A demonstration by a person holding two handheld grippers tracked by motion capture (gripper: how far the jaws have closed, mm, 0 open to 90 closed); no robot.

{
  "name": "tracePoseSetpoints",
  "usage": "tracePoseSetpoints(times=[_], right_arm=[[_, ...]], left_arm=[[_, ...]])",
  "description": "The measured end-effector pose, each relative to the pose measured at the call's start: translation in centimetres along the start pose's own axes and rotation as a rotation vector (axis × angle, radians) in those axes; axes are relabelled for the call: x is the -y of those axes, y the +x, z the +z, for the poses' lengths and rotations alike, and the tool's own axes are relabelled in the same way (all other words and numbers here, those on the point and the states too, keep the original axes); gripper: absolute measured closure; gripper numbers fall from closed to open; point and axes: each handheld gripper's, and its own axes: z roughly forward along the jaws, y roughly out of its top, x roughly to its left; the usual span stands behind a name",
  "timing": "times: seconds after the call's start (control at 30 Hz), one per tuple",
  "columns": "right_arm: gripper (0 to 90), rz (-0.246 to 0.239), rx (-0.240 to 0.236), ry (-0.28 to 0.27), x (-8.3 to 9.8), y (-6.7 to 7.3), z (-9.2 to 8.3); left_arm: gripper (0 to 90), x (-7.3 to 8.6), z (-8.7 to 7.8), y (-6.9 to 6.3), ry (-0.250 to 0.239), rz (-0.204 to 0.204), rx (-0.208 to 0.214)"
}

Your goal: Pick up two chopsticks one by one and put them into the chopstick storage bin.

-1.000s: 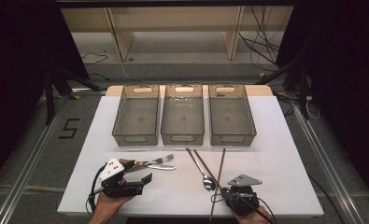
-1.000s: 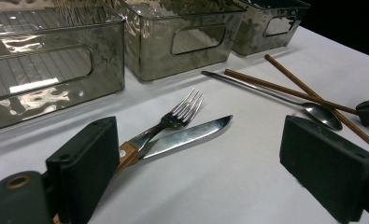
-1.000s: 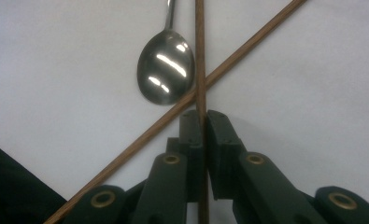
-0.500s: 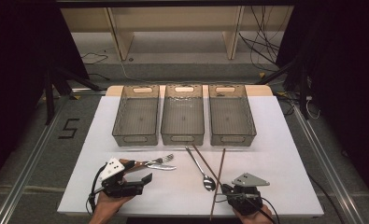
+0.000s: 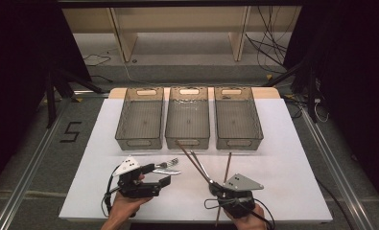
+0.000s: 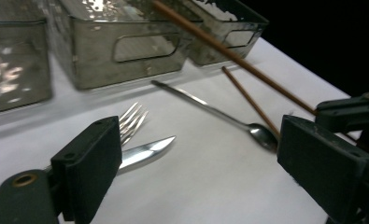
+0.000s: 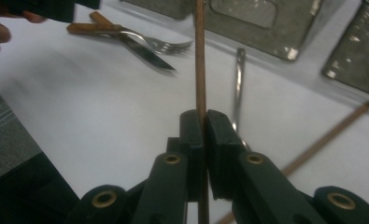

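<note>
Since earlier frame: right gripper (image 5: 219,186) lifts one chopstick (image 5: 193,162) off table, tip now raised toward middle bin (image 5: 187,116).

Right jaws pinched tight on chopstick's near end, likely so its length swings clear.

Left gripper (image 6: 196,158) spread wide, empty, hovering left of spoon (image 6: 261,134).

Second chopstick (image 5: 227,166) flat, right of spoon.

Fork (image 6: 131,122) and knife (image 6: 147,151) crossed left of spoon.

Three bins beyond, probably sorting targets.

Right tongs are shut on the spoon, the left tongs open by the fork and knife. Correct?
Not quite. The right tongs are shut on a chopstick, not the spoon; the right gripper view shows it. The left tongs are open by the fork and knife.
</note>
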Motion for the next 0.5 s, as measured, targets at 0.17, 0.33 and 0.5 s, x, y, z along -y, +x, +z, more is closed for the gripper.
tracePoseSetpoints(times=[0.17,0.33,0.5], right_arm=[[86.1,-0.03,-0.009,-0.033,-0.6,0.7,0.7],[86.1,-0.051,-0.018,-0.094,-1.0,1.4,1.3],[86.1,-0.042,-0.027,-0.128,-1.0,1.4,1.4]], left_arm=[[15.9,-1.1,1.2,-1.0,0.01,-0.032,0.059],[28.3,-2.4,2.4,-1.7,0.013,-0.104,0.124],[40.7,-3.0,3.4,-1.9,0.031,-0.142,0.151]])
